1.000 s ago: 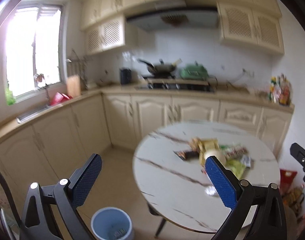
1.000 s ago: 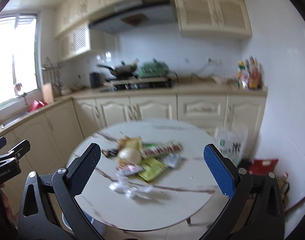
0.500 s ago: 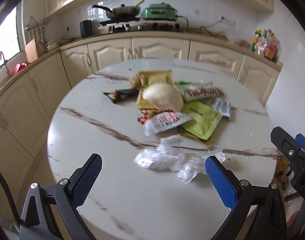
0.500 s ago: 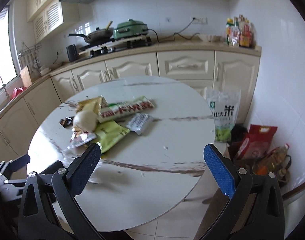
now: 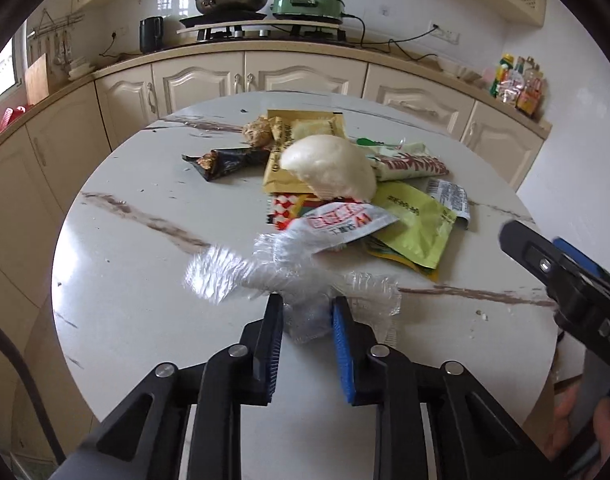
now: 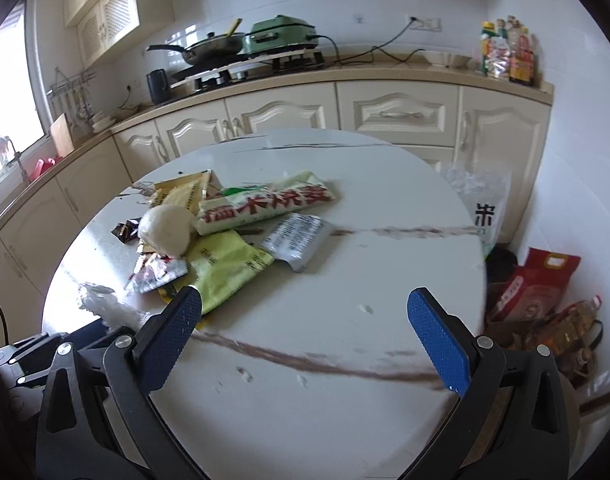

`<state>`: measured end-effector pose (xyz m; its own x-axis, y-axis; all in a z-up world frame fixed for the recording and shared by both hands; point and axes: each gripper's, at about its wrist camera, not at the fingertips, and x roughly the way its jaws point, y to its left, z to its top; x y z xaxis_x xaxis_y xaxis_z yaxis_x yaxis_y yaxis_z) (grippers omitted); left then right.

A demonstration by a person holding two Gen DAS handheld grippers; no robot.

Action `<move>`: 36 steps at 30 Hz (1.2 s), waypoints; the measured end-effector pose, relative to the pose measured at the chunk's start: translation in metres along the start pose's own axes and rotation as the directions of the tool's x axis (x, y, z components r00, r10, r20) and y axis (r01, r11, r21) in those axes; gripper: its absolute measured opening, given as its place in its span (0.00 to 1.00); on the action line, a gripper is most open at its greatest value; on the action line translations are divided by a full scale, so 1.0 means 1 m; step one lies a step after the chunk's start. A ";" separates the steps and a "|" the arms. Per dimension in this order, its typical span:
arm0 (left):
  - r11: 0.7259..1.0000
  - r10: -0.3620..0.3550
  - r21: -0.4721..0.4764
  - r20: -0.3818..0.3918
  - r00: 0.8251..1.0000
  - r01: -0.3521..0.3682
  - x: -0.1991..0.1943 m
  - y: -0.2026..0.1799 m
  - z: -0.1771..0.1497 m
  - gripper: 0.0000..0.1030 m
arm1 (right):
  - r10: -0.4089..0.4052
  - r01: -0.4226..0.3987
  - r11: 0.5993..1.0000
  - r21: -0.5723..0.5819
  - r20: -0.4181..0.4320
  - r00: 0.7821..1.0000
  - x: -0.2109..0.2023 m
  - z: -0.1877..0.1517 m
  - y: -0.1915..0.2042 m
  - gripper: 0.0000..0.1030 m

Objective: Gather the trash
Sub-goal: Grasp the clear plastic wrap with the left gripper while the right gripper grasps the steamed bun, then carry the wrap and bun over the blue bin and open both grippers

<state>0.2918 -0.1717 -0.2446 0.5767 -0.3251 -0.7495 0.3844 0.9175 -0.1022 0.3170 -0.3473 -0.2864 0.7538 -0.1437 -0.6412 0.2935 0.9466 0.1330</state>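
From my left wrist view, my left tongs (image 5: pixel 307 316) are clenched on the crumpled clear plastic wrap (image 5: pixel 289 276), which lies on the round marble worktop (image 5: pixel 145 280) at the near edge of the trash pile, just below a white steamed bun (image 5: pixel 331 168) resting on the wrappers. From my right wrist view, my right tongs (image 6: pixel 305 320) hang released above the worktop (image 6: pixel 345 360), near the yellow-green packet (image 6: pixel 229 264) and silver sachet (image 6: pixel 295 238).
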 end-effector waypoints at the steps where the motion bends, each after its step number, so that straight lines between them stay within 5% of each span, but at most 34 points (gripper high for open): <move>1: 1.000 -0.001 -0.004 0.001 1.000 0.001 0.000 0.008 0.000 0.16 | 0.008 -0.008 1.000 -0.006 -0.001 1.000 0.003 0.002 0.003 1.00; 15: 0.995 0.019 -0.102 0.081 0.997 -0.011 -0.048 0.076 0.004 0.14 | 0.149 -0.161 0.974 -0.160 -0.082 0.985 0.074 0.043 0.101 0.99; 22: 0.995 -0.009 -0.102 0.079 0.997 0.017 -0.052 0.093 0.006 0.15 | 0.136 -0.164 0.967 -0.194 -0.148 0.980 0.109 0.045 0.129 0.84; 24: 0.995 -0.020 -0.096 0.081 0.997 0.028 -0.053 0.094 0.007 0.15 | 0.128 -0.154 0.972 -0.178 -0.150 0.980 0.113 0.046 0.125 0.68; 26: 0.994 -0.033 -0.098 0.082 0.996 0.041 -0.053 0.096 0.009 0.15 | 0.129 -0.159 0.973 -0.167 -0.175 0.976 0.119 0.046 0.121 0.62; 36: 0.989 -0.094 -0.105 0.128 0.987 0.108 -0.074 0.103 0.015 0.15 | 0.131 -0.152 0.974 -0.167 -0.130 0.983 0.094 0.047 0.119 0.58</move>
<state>0.2998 -0.0572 -0.1899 0.6256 -0.4364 -0.6467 0.3663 0.8962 -0.2505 0.4503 -0.2617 -0.2952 0.7029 0.0201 -0.7111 0.0733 0.9922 0.1006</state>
